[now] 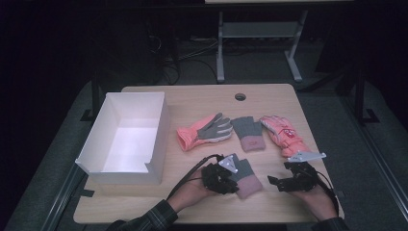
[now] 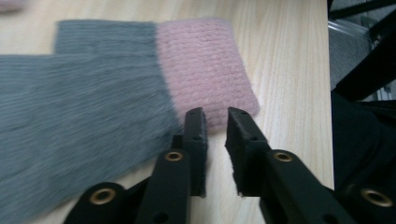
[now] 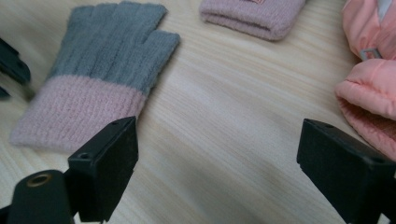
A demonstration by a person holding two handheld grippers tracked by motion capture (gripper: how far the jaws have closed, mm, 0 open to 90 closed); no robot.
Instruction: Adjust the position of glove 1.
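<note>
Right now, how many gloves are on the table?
4. Two grey-and-pink knit gloves: one near the front edge by the left gripper, one mid-table. Two salmon padded gloves: one beside the white box, one at the right. None seems hidden.

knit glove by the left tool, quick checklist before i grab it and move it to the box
1. Left tool jaws apart, nothing between them: ok
2. Knit glove flat on the table, pink cuff at the jaw tips: ok
3. Grip on the glove: not ok, not yet held
4. Right tool open and off the glove: ok
5. Box has room inside: ok
6. Jaw gap wide enough for the cuff: cannot tell
</note>
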